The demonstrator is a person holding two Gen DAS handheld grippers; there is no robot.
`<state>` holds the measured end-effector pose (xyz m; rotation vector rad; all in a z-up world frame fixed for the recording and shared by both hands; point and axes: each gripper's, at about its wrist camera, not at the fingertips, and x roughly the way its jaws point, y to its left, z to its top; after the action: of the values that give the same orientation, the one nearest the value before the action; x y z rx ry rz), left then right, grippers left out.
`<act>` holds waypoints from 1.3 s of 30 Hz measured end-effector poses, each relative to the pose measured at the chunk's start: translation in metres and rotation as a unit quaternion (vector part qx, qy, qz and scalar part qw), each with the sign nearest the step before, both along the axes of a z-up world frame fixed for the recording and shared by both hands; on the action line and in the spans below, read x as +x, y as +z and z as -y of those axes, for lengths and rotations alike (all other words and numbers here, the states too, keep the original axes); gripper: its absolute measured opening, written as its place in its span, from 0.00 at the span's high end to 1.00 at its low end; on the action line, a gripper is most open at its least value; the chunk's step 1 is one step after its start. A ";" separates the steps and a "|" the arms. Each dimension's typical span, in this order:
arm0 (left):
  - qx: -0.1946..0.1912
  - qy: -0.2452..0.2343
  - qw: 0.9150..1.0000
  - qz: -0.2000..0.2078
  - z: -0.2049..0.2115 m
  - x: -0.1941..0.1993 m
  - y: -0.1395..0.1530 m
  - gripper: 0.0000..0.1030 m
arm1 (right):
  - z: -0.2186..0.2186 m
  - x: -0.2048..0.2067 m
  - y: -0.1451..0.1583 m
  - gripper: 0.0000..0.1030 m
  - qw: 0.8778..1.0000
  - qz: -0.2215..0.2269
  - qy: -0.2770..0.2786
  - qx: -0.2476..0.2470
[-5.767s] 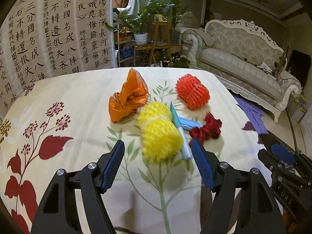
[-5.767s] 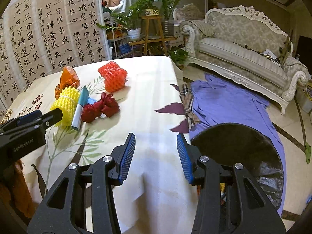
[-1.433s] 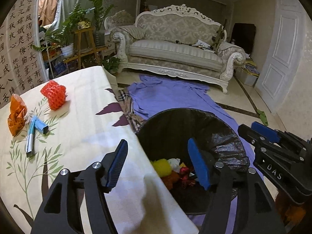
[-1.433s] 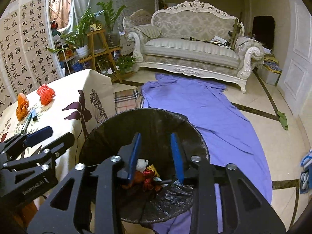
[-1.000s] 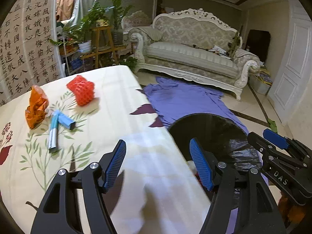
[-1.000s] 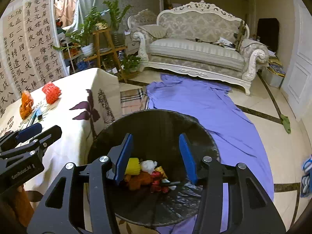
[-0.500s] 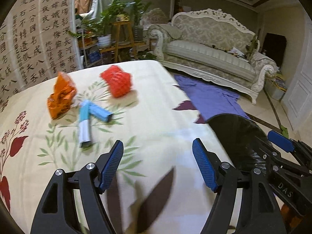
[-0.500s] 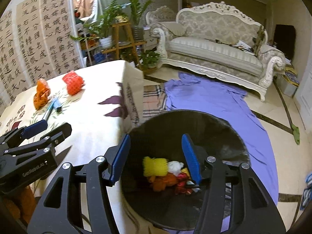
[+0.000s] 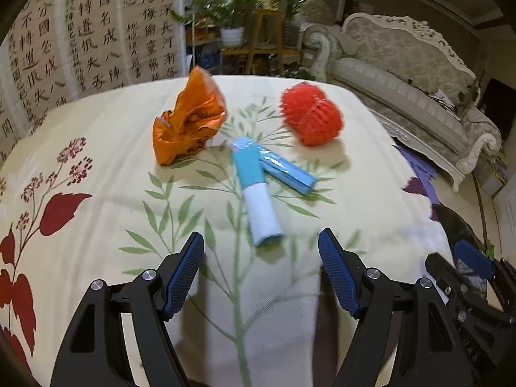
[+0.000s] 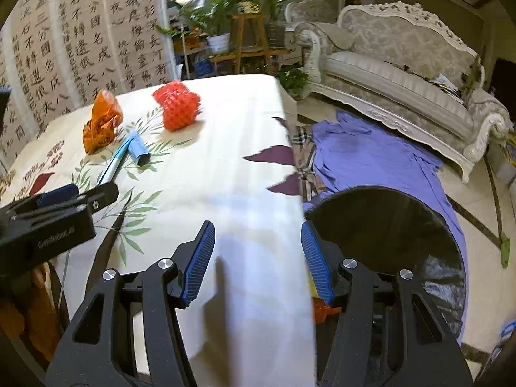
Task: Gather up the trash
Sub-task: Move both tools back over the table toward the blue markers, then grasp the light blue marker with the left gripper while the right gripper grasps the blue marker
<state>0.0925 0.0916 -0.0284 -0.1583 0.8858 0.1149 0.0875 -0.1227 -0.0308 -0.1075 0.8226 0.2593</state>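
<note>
On the floral tablecloth lie a crumpled orange wrapper, a blue-and-white tube box, a smaller blue box and a red foam net. My left gripper is open and empty, just short of the tube box. My right gripper is open and empty above the table's right edge, beside the black-lined trash bin. The orange wrapper, red net and blue boxes show far left in the right wrist view.
The bin stands on the floor right of the table, with orange trash showing inside. A purple cloth lies on the floor. A white sofa and plant stand are behind. A calligraphy screen backs the table.
Both grippers swung left from over the bin back above the table. The left one now faces the remaining trash close up. Yellow net and red scrap went into the bin earlier.
</note>
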 end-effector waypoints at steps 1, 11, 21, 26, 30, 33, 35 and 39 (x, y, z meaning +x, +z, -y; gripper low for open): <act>-0.003 0.001 1.000 -0.004 -0.003 0.002 -0.001 0.31 | -0.002 0.001 0.000 0.47 1.000 -0.002 0.002 -0.002; 0.021 -0.010 1.000 0.003 -0.012 0.024 -0.001 0.63 | -0.019 0.014 -0.006 0.37 1.000 -0.020 0.018 -0.012; 0.008 -0.029 1.000 0.009 -0.019 0.015 0.001 0.86 | -0.041 0.022 -0.007 0.35 0.999 -0.022 0.040 -0.027; 0.008 -0.020 1.000 0.007 -0.033 -0.002 0.002 0.86 | -0.053 0.026 -0.007 0.35 0.998 -0.022 0.055 -0.032; 0.009 -0.001 1.000 0.006 -0.054 -0.013 0.003 0.86 | -0.070 0.031 -0.007 0.35 0.996 -0.022 0.073 -0.035; 0.011 0.013 1.000 0.004 -0.068 -0.019 0.003 0.86 | -0.084 0.036 -0.006 0.36 0.995 -0.024 0.087 -0.034; 0.007 0.012 1.000 0.005 -0.073 -0.020 0.004 0.83 | -0.095 0.040 -0.006 0.37 0.995 -0.023 0.094 -0.036; -0.003 0.012 1.000 0.008 -0.077 -0.018 0.003 0.53 | -0.117 0.045 -0.006 0.42 0.993 -0.018 0.112 -0.042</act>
<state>0.0745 0.1681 -0.0249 -0.1749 0.8687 0.1343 0.1326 -0.0059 -0.0365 -0.2759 0.8584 0.4399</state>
